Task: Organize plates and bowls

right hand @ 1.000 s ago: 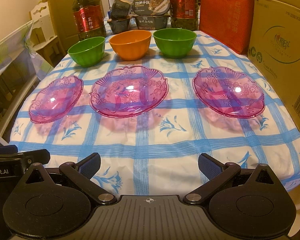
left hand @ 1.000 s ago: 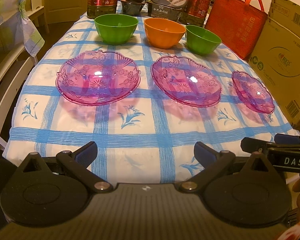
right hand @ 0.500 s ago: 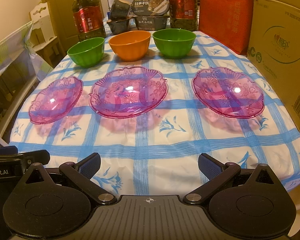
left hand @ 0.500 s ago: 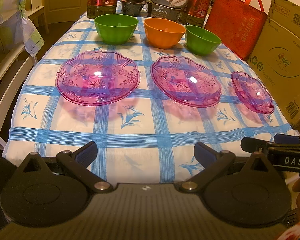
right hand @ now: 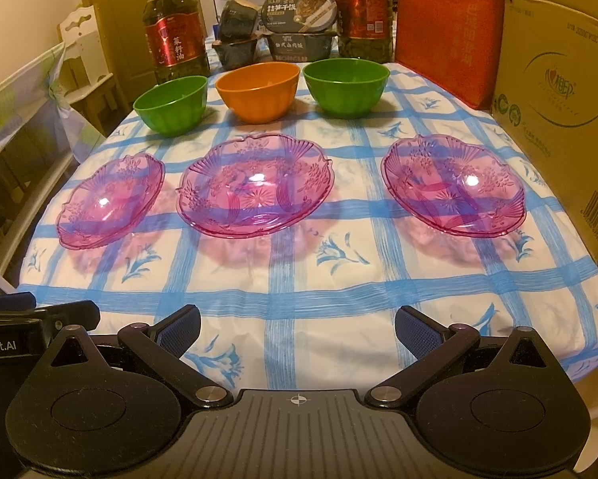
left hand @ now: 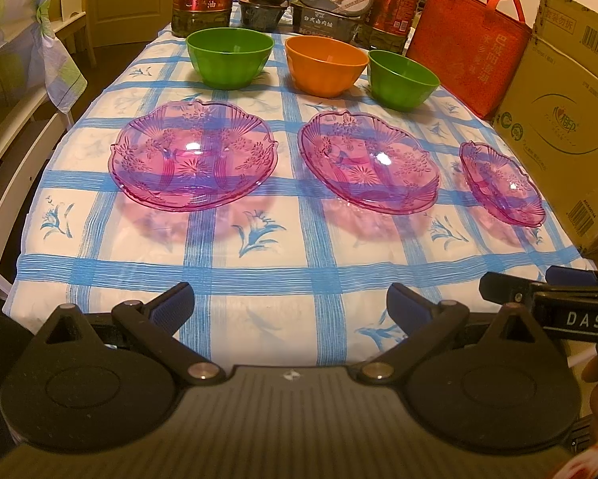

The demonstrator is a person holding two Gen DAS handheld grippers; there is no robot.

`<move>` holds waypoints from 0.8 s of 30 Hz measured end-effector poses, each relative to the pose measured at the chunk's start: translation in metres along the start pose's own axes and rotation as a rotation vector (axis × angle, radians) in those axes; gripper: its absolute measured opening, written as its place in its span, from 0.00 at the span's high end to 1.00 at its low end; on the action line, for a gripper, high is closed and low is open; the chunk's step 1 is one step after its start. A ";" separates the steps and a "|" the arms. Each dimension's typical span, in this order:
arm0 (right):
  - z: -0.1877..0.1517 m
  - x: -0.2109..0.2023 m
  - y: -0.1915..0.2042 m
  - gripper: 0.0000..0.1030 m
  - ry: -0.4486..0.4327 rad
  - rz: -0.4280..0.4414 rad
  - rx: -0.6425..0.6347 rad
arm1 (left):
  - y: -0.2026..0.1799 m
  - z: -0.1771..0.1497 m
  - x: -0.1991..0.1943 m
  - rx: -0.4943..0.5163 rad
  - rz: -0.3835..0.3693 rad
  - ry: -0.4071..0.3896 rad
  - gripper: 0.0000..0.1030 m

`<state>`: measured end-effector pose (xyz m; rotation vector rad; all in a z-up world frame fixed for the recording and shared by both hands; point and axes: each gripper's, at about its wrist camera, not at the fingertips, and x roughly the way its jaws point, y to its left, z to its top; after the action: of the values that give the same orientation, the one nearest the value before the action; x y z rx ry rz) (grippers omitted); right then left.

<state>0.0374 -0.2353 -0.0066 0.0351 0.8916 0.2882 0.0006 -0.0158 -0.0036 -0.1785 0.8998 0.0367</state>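
Three clear pink plates lie in a row on the blue-checked tablecloth: left plate (left hand: 193, 155), middle plate (left hand: 368, 161), right plate (left hand: 500, 181). Behind them stand a green bowl (left hand: 230, 56), an orange bowl (left hand: 326, 64) and a second green bowl (left hand: 402, 79). The right wrist view shows the same row: left plate (right hand: 111, 199), middle plate (right hand: 255, 183), right plate (right hand: 452, 183). My left gripper (left hand: 289, 305) hangs open over the table's near edge, holding nothing. My right gripper (right hand: 297, 329) is open too, level with it.
Two oil bottles (right hand: 175, 44), (right hand: 364, 20) and stacked food boxes (right hand: 299, 28) line the far end. A red bag (right hand: 448, 32) and cardboard boxes (right hand: 558, 92) stand along the right side. A chair (left hand: 23, 80) stands to the left.
Both grippers have crept slightly forward toward the table. Nothing on the table has moved.
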 end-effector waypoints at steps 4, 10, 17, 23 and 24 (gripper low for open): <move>0.001 0.000 0.000 0.00 -0.001 -0.001 0.001 | -0.001 0.000 0.000 0.001 -0.002 0.000 0.01; 0.000 0.000 0.000 0.00 -0.001 0.000 0.001 | -0.002 0.001 0.000 0.001 -0.005 0.001 0.01; 0.001 0.000 0.000 0.00 -0.002 -0.001 0.002 | -0.003 0.001 0.000 0.001 -0.005 0.002 0.01; 0.001 0.000 -0.001 0.00 -0.001 0.000 0.003 | -0.003 0.001 0.000 0.001 -0.005 0.001 0.01; 0.001 0.000 -0.001 0.00 -0.001 0.000 0.003 | -0.003 0.001 0.000 0.000 -0.004 0.001 0.01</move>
<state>0.0381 -0.2359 -0.0061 0.0377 0.8907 0.2872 0.0018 -0.0184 -0.0032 -0.1803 0.9006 0.0326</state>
